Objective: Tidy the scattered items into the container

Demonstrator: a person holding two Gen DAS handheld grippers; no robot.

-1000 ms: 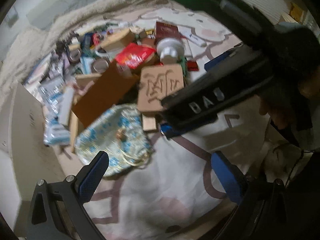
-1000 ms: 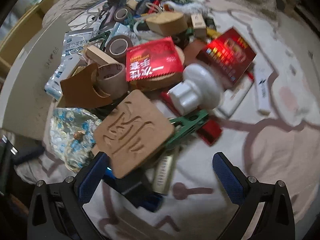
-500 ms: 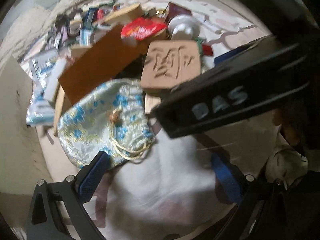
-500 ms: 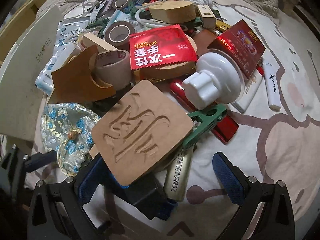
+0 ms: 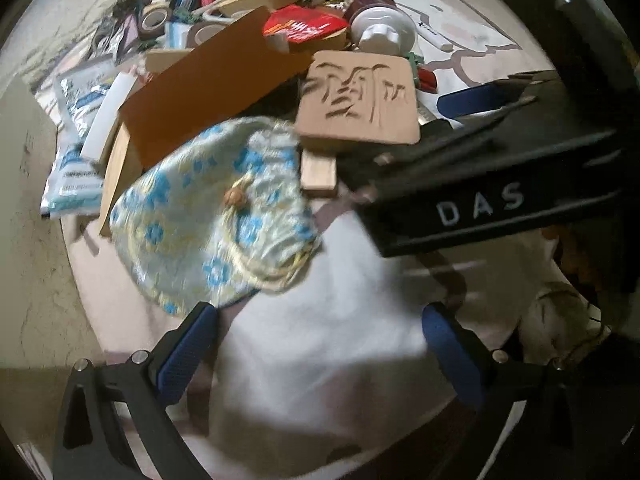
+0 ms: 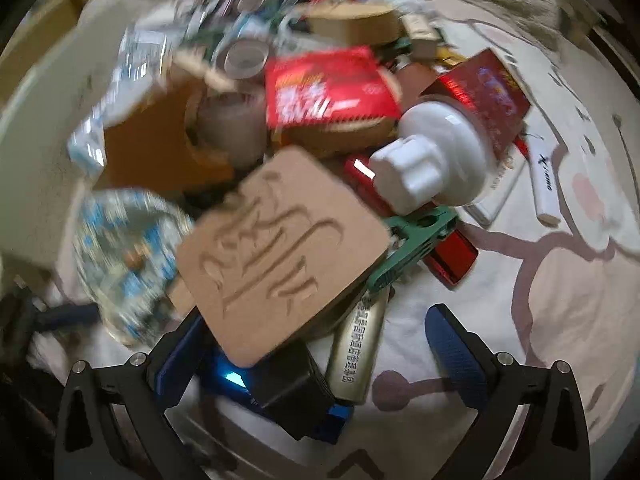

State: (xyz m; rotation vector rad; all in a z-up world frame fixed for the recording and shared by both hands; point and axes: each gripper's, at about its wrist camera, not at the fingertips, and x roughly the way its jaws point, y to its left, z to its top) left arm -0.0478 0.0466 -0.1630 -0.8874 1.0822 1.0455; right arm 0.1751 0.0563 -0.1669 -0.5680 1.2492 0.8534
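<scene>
Left gripper [image 5: 316, 344] spread wide, nothing btwn its blue pads, over bare white blanket [image 5: 320, 360] w/ brown line pattern. Just beyond its left finger lies the blue-and-yellow floral drawstring pouch [image 5: 208, 220], cord and bead on top, partly under the orange-brown cardboard flap [image 5: 208, 84]. Right gripper [image 6: 316, 344] also spread, empty; its left finger sits right by the edge of the carved wooden square [image 6: 280, 252], contact can't be told. That square rests tilted on top of the heap, overlapping a dark block w/ blue shiny item [image 6: 280, 396] and a silver tube w/ printed text [image 6: 356, 352]. A green clip [image 6: 412, 244] pokes out from under the square's right side, next to a red glossy bar [image 6: 452, 260]. Further back: white knobbed lid [image 6: 432, 164], red packet [image 6: 328, 88] lying on a wooden piece, dark red box [image 6: 488, 96], tape roll [image 6: 244, 56]. White lighter [image 6: 542, 184] lies apart on the right. Far end of pile is motion-blurred, small items not readable. Pale flat board [image 6: 36, 140] at far left edge; whether that's the container, can't tell.
</scene>
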